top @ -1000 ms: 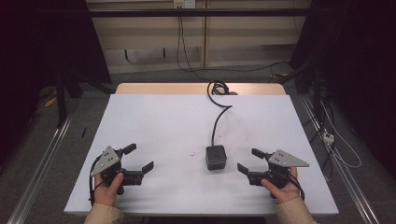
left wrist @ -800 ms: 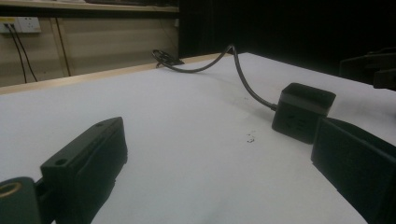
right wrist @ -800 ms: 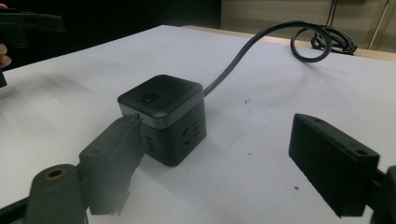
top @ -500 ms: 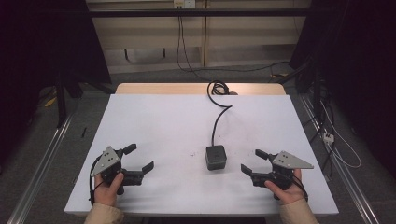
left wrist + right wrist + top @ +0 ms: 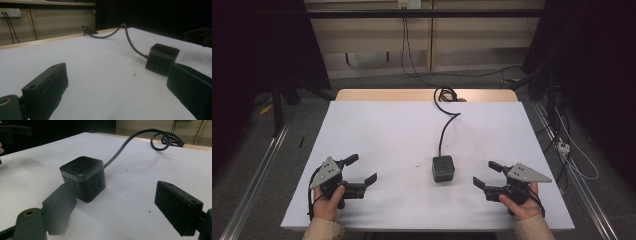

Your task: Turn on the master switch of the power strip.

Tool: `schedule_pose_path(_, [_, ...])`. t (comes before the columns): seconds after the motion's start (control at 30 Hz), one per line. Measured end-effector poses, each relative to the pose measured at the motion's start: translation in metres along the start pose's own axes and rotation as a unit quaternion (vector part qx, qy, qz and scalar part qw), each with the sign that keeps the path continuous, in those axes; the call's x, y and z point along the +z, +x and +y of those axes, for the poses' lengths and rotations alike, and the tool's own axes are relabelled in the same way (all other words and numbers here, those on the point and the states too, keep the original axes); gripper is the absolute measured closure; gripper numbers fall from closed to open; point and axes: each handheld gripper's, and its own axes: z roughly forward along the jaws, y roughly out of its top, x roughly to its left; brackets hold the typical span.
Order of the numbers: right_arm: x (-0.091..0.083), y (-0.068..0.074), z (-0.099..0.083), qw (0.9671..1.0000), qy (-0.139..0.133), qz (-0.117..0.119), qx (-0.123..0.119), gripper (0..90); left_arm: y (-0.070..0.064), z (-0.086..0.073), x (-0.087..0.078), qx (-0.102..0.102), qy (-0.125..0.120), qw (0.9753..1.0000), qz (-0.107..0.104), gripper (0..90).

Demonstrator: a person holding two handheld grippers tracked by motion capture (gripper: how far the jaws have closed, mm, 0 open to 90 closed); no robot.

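Observation:
A black cube power socket point(image 5: 443, 169) sits on the white table point(image 5: 392, 130), right of centre; its black cable point(image 5: 446, 125) runs to the far edge and coils there. My left gripper point(image 5: 362, 169) rests near the front left, open and holding nothing, jaws pointing right. My right gripper point(image 5: 487, 174) rests at the front right, open, holding nothing, jaws pointing left toward the cube. The cube point(image 5: 83, 177) lies just beyond the left jaw in the right gripper view. It appears farther off as the cube point(image 5: 162, 58) in the left gripper view.
The cable coil point(image 5: 447, 94) lies on the wooden strip at the table's far edge. Wall sockets point(image 5: 408, 4) and hanging cables are behind the table. More cables lie on the floor point(image 5: 562, 145) at right.
My right gripper has drifted slightly down and right, away from the cube. The left gripper has stayed in place.

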Motion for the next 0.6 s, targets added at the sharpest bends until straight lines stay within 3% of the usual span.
schedule_pose_path(0.6, [-0.0062, -0.0038, -0.0035, 1.0000, -0.002, -0.004, 0.003, 17.6, 0.0009, -0.0008, 0.0014, -0.002, 0.001, 1.0000, 0.000, 3.2])
